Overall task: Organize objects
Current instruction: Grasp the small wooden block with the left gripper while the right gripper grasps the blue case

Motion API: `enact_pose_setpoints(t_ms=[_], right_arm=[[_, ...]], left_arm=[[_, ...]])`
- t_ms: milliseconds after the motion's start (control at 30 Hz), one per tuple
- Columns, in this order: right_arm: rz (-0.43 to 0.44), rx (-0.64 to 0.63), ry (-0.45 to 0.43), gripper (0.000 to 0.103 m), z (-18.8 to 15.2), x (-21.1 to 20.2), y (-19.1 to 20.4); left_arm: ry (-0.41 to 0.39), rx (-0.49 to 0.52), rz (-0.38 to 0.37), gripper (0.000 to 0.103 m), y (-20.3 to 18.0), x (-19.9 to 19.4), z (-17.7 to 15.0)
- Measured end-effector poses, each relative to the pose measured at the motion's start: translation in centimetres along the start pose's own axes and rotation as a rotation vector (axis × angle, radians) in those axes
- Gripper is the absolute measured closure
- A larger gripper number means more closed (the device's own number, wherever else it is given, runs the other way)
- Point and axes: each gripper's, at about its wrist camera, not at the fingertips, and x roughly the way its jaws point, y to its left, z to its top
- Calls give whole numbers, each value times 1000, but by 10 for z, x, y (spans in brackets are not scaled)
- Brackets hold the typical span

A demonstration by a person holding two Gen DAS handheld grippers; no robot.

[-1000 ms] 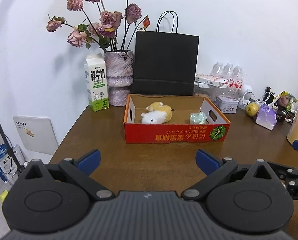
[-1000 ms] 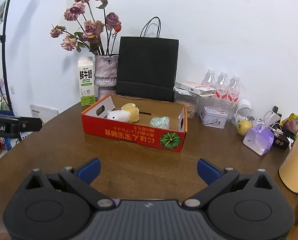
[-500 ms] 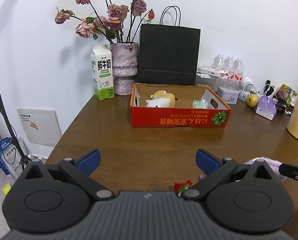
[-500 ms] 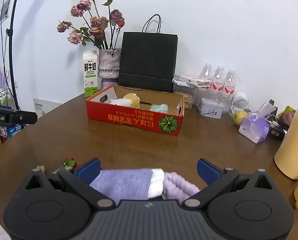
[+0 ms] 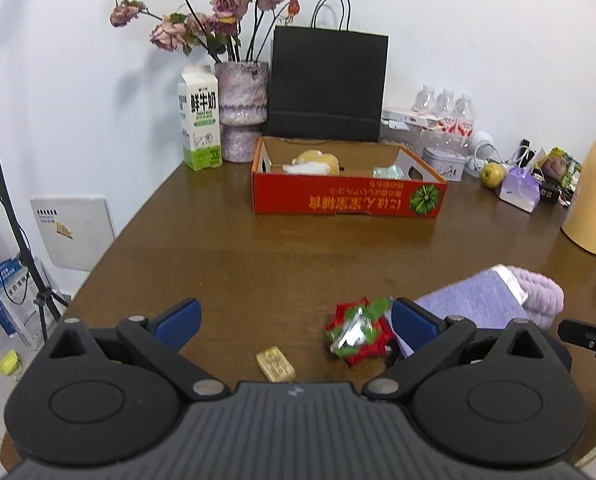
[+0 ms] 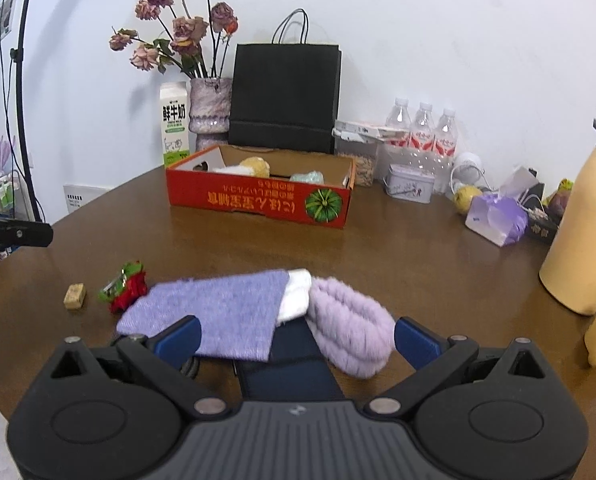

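A red cardboard box [image 5: 348, 198] [image 6: 258, 200] stands mid-table, holding a white and yellow plush [image 5: 312, 164] and a pale green packet [image 5: 388, 171]. Near the front edge lie a red and green wrapped item [image 5: 358, 332] [image 6: 124, 286], a small tan block [image 5: 276, 364] [image 6: 75, 295], a purple cloth [image 6: 218, 312] [image 5: 474, 300] and a fluffy lilac band [image 6: 348, 326] [image 5: 542, 294]. A dark blue flat thing [image 6: 294, 364] lies under the cloth. My left gripper [image 5: 294, 318] is open above the block and wrapped item. My right gripper [image 6: 296, 334] is open over the cloth and band.
At the back stand a milk carton [image 5: 200, 120], a vase of dried roses [image 5: 242, 108], a black paper bag [image 5: 328, 84], water bottles [image 6: 422, 130] and a tin [image 6: 410, 186]. A cream flask [image 6: 582, 224], an apple [image 5: 492, 174] and a purple gift box [image 6: 496, 218] crowd the right.
Both grippers have drawn back from the box toward the table's front edge. The cloth, band, wrapped item and tan block have come into view beneath them.
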Motion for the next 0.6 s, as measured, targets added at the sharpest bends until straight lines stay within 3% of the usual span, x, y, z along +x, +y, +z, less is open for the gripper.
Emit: enact_pose_setpoints(t_ms=[600], right_arm=[[15, 14, 72, 0, -41, 23, -5]], left_arm=[[101, -9, 15, 0, 11, 32, -42]])
